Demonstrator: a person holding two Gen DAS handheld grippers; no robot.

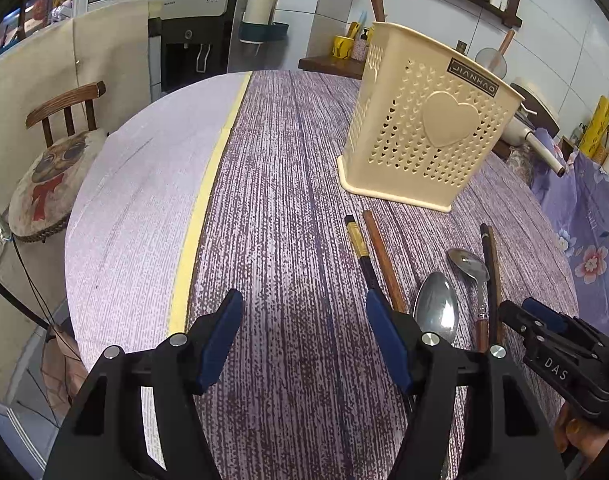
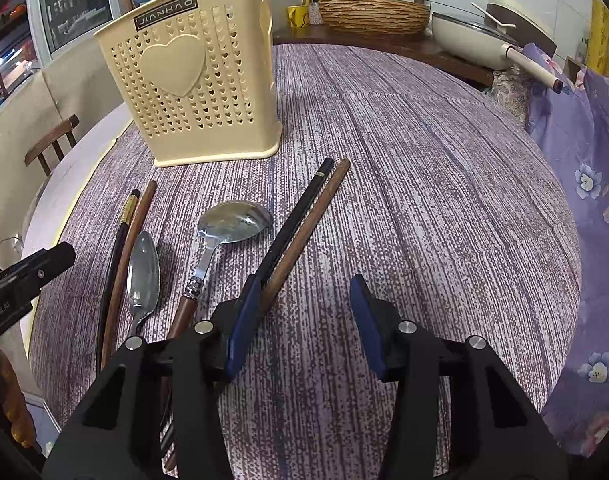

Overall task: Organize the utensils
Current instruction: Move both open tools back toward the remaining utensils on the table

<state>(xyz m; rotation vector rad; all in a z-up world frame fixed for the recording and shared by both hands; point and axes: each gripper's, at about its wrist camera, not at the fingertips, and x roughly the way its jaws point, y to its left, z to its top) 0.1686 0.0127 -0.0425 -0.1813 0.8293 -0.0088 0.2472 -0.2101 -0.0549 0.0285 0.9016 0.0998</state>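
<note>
Utensils lie loose on the purple tablecloth (image 2: 424,160), none in the holder. Nearest, the left gripper (image 1: 304,332) and right gripper (image 2: 304,316) hang open and empty over bare cloth. Best shift sideways to straddle one piece before closing. Beyond: two steel spoons (image 2: 143,272), dark and brown chopsticks (image 2: 300,216). Farthest, upright, a cream perforated holder (image 2: 192,72).

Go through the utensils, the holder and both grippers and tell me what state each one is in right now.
Cream perforated plastic utensil holder: upright on the table.
Two steel spoons: lying flat, bowls up.
Left pair of chopsticks: lying flat.
Right black and brown chopsticks: lying flat beside the right gripper's finger.
Left gripper: open, nothing between its pads.
Right gripper: open, holding nothing.
</note>
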